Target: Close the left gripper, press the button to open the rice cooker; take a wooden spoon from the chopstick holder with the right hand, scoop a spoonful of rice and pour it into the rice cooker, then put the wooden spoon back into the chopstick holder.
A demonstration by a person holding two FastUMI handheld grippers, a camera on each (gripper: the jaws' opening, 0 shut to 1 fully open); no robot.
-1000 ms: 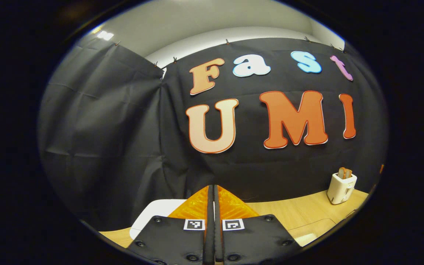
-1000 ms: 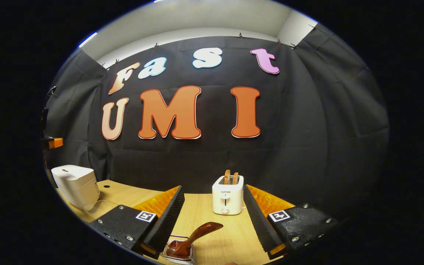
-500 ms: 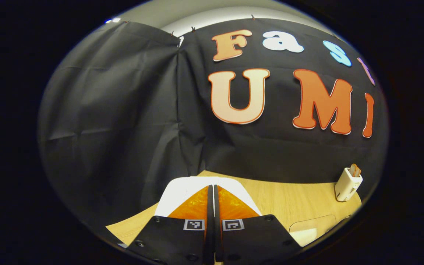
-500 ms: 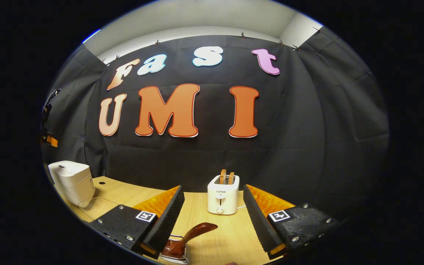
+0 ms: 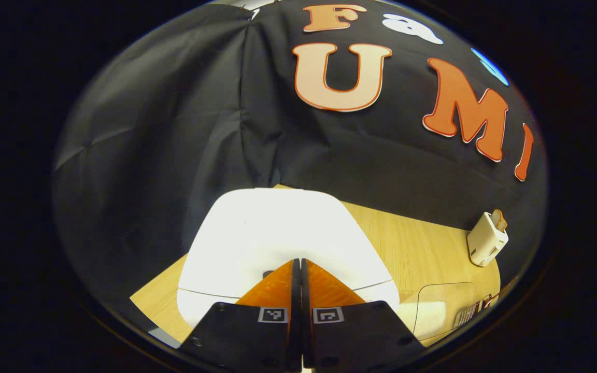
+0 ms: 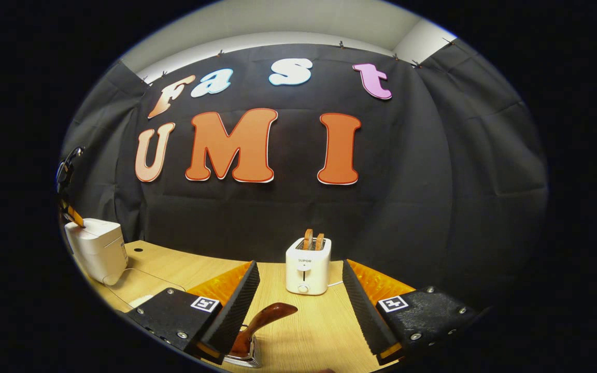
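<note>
In the left gripper view, the left gripper point(image 5: 300, 267) has its fingers pressed together with nothing between them. Their tips sit over the front part of the white rice cooker point(image 5: 278, 238), just beside a small dark button point(image 5: 267, 273) on its closed lid; whether they touch it cannot be told. The cooker stands on the wooden surface point(image 5: 423, 248), with a toaster point(image 5: 486, 241) well off to the right.

In the right gripper view, the right gripper point(image 6: 301, 298) holds its fingers wide apart and empty. Below and between them a wooden spoon point(image 6: 265, 318) leans out of the holder point(image 6: 244, 355). The toaster point(image 6: 307, 265) stands beyond, and the cooker point(image 6: 96, 250) sits far left with the left gripper point(image 6: 73, 215) above it.
</note>
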